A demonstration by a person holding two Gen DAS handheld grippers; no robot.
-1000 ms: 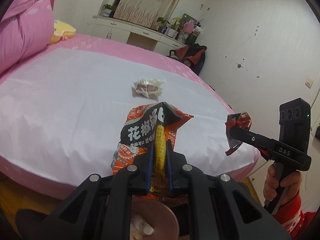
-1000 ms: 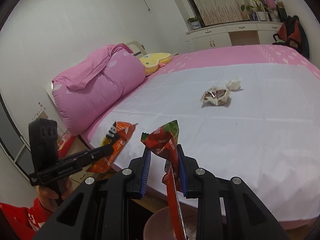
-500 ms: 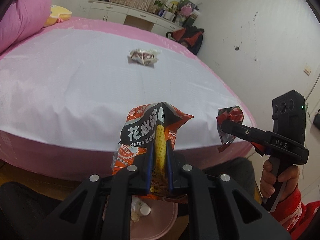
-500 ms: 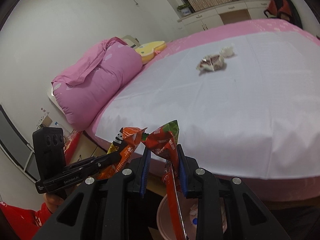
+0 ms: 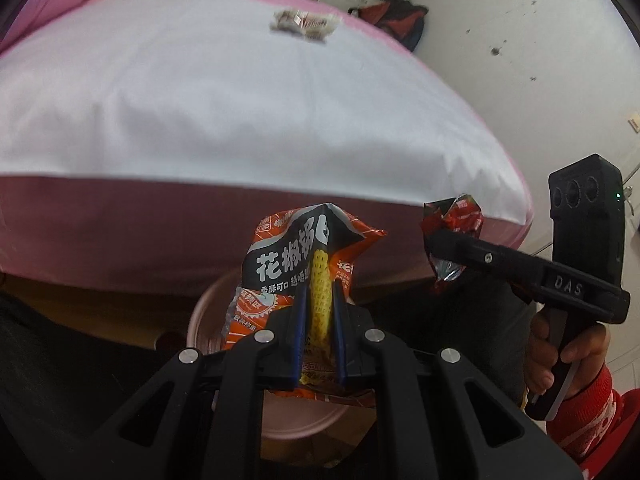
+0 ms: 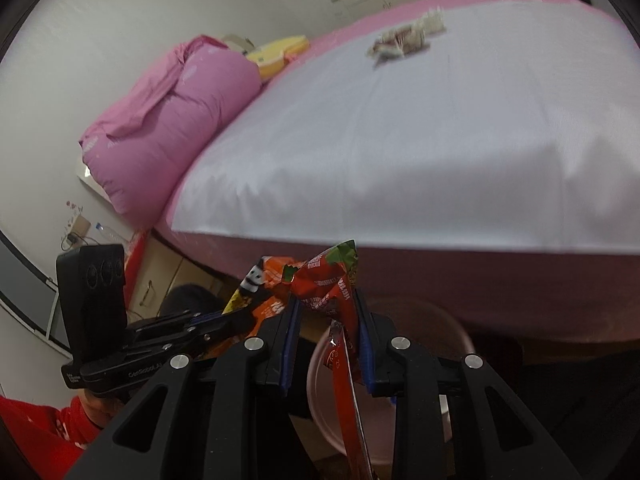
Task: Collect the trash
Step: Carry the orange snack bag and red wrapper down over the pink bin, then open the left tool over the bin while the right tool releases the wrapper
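Observation:
My left gripper [image 5: 319,294] is shut on an orange and black snack bag [image 5: 296,256], held right above a pink round bin [image 5: 208,320] on the floor. My right gripper [image 6: 326,300] is shut on a crumpled red wrapper [image 6: 328,284]; its long tail hangs down over the same pink bin [image 6: 320,380]. In the left wrist view the right gripper [image 5: 434,236] shows with the red wrapper [image 5: 460,216] at its tip. The right wrist view shows the left gripper [image 6: 236,316] with the orange bag [image 6: 260,280]. A crumpled white and brown wrapper [image 5: 304,24] [image 6: 404,38] lies far off on the bed.
The bed with its white sheet [image 5: 240,92] and pink side [image 5: 140,232] stands just behind the bin. A pink duvet roll [image 6: 168,120] and a yellow cushion [image 6: 280,54] lie at its head. A person's hand in a red sleeve [image 5: 576,364] holds the right gripper.
Both grippers have sunk from bed height to below the mattress edge, each keeping its wrapper. The pink bin now fills more of both views under them.

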